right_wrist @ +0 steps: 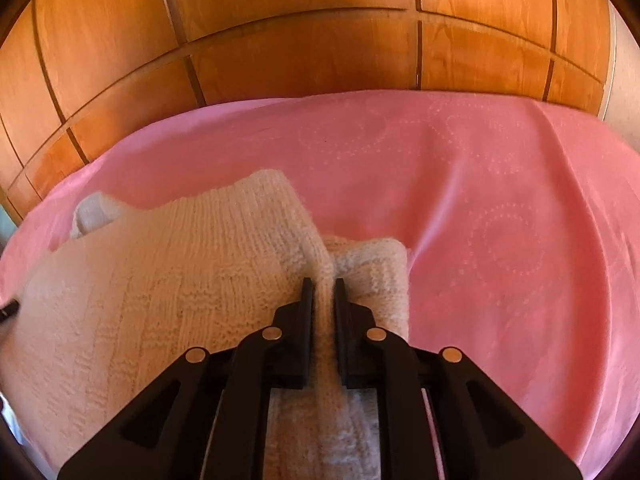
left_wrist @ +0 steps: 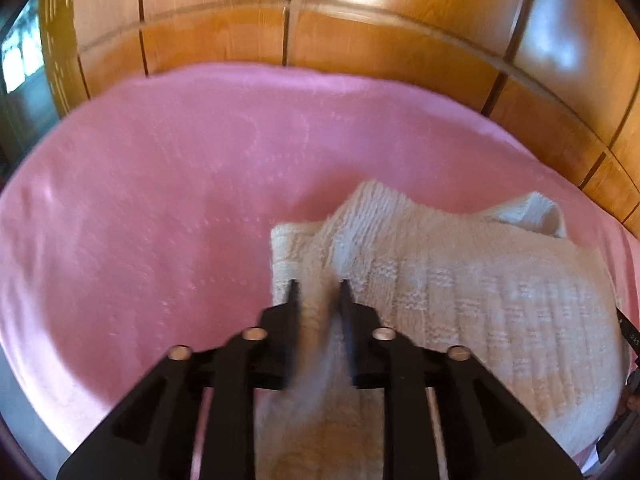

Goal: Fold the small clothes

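A small cream knitted garment (left_wrist: 460, 280) lies bunched on a pink cloth (left_wrist: 160, 200). My left gripper (left_wrist: 318, 288) is shut on a fold at the garment's left edge. In the right wrist view the same garment (right_wrist: 160, 272) stretches to the left, and my right gripper (right_wrist: 323, 286) is shut on a pinch of it near its right edge. A loose end of the garment (left_wrist: 536, 210) sticks up at the far side, and it also shows in the right wrist view (right_wrist: 94, 214). The part of the garment under both grippers is hidden.
The pink cloth (right_wrist: 500, 220) covers the whole work surface and has a faint dotted pattern. Wooden panelled cabinet doors (right_wrist: 300, 40) stand right behind its far edge. A dark window area (left_wrist: 20, 64) shows at the far left.
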`<state>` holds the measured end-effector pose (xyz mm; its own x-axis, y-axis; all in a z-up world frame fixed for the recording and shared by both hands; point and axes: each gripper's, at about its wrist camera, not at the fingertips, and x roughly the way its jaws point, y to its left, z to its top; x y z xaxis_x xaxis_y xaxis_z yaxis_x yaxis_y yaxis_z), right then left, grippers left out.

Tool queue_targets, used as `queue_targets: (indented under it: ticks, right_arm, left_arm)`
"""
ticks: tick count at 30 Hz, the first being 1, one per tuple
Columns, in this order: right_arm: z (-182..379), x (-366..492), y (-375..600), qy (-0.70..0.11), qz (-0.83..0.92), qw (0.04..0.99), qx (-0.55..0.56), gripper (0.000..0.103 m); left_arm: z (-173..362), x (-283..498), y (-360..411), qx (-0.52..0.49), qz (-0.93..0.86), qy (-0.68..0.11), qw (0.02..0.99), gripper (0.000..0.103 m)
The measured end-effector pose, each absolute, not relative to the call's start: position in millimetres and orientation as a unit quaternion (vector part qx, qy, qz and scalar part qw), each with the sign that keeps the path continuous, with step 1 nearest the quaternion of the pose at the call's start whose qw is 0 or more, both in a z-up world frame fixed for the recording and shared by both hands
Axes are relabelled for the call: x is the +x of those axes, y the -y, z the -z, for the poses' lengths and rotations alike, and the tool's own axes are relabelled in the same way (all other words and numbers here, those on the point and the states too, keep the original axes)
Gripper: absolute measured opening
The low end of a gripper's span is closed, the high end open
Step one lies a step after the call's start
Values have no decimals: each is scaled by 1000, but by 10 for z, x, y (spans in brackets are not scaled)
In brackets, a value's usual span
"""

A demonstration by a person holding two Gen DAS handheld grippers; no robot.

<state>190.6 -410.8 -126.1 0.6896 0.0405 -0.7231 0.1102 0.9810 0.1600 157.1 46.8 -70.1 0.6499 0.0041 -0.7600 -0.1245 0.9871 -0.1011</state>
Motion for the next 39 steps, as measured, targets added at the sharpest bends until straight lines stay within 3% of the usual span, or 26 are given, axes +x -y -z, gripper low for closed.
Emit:
queue_targets:
  ticks: [4, 10, 13, 15, 17, 27, 39]
  right_arm:
    - [1284, 1917, 4130, -389, 16, 915, 108, 10]
    - [1259, 1863, 4142, -387, 16, 915, 115, 16]
    - [1195, 1818, 4159, -389, 17, 914, 113, 37]
    - [1139, 1763, 4208, -386, 22, 914, 123, 59]
    - [1096, 1697, 4260, -383, 27, 914, 133, 69]
    - [991, 1258, 4491, -378, 31, 913, 149, 69]
    - [1368, 1223, 4578, -395, 23, 900, 185, 69]
  left_arm:
    - [491, 1334, -356, -66, -25, -382, 922, 48]
    - [323, 1072, -147, -49, 5, -358, 933, 50]
    - [287, 980, -59, -37, 16, -353, 935, 50]
    - [284, 961, -18, -32, 21, -351, 936, 50]
    - [304, 943, 24, -28, 26, -352, 935, 50]
    - [359, 834, 269, -10, 48, -352, 935, 50]
    - [706, 984, 485, 9, 57, -400, 915, 50]
